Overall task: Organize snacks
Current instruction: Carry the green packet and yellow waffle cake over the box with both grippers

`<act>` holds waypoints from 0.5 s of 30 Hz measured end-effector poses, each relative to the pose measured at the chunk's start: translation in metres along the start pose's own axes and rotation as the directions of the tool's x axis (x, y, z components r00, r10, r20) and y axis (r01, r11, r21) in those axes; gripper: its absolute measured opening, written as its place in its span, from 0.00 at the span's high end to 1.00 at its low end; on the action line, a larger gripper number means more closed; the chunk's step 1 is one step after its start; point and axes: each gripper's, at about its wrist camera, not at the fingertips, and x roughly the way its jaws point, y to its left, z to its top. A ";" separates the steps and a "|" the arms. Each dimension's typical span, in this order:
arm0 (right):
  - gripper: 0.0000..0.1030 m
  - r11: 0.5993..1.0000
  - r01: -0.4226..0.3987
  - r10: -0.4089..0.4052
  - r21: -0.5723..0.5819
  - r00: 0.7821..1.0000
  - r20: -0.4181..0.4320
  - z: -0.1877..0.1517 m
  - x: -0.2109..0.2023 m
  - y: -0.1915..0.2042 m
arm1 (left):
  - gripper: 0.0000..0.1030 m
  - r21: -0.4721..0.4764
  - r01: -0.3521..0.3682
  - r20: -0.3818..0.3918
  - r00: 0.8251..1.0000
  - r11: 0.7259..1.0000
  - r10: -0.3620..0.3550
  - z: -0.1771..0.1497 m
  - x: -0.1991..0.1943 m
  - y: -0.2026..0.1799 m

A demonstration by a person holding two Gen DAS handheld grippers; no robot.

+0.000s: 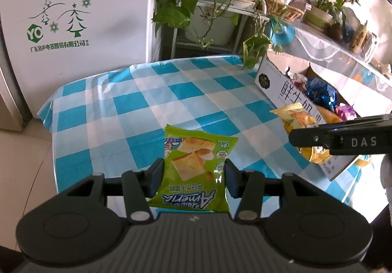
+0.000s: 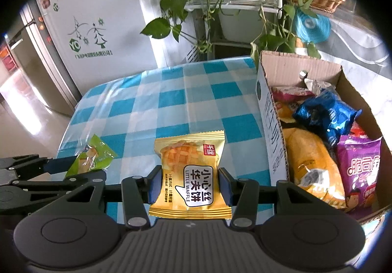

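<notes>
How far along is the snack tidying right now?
Several packets already lie in the cardboard box, among them a blue packet and a purple packet. In hand: the left gripper is shut on a green snack packet, and the right gripper on a yellow waffle packet, both above the checked tablecloth. Left to do: get those two into the box. No other loose packets are visible.

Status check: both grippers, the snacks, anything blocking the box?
Left gripper shut on green packet. Right gripper shut on yellow waffle packet. Cardboard box open, partly filled. Nothing blocking it.
</notes>
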 end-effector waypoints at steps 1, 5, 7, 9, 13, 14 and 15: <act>0.47 1.000 -0.001 0.001 0.000 1.000 0.003 0.000 -0.001 0.000 | 0.51 -0.010 0.002 0.000 1.000 1.000 -0.002 0.001 -0.001 0.000; 0.47 1.000 -0.012 0.012 0.004 0.999 0.031 0.003 -0.010 -0.004 | 0.51 -0.028 0.000 0.010 1.000 1.000 0.000 0.005 -0.006 -0.005; 0.47 1.000 -0.012 0.011 0.008 0.998 0.057 0.006 -0.018 -0.008 | 0.51 -0.028 0.010 0.021 1.000 1.000 -0.009 0.009 -0.010 -0.011; 0.47 1.000 -0.007 0.006 0.012 0.996 0.085 0.009 -0.027 -0.015 | 0.51 -0.027 0.020 0.031 0.999 0.999 -0.019 0.014 -0.013 -0.017; 0.47 0.999 0.021 -0.025 0.027 0.989 0.146 0.016 -0.046 -0.033 | 0.51 0.005 0.040 0.056 0.998 0.999 -0.040 0.026 -0.018 -0.037; 0.47 0.999 0.033 -0.038 0.034 0.986 0.160 0.018 -0.051 -0.039 | 0.51 0.009 0.047 0.061 0.997 0.999 -0.048 0.029 -0.019 -0.041; 0.47 0.998 0.046 -0.052 0.041 0.984 0.172 0.019 -0.055 -0.045 | 0.51 0.011 0.057 0.066 0.996 0.998 -0.058 0.033 -0.020 -0.047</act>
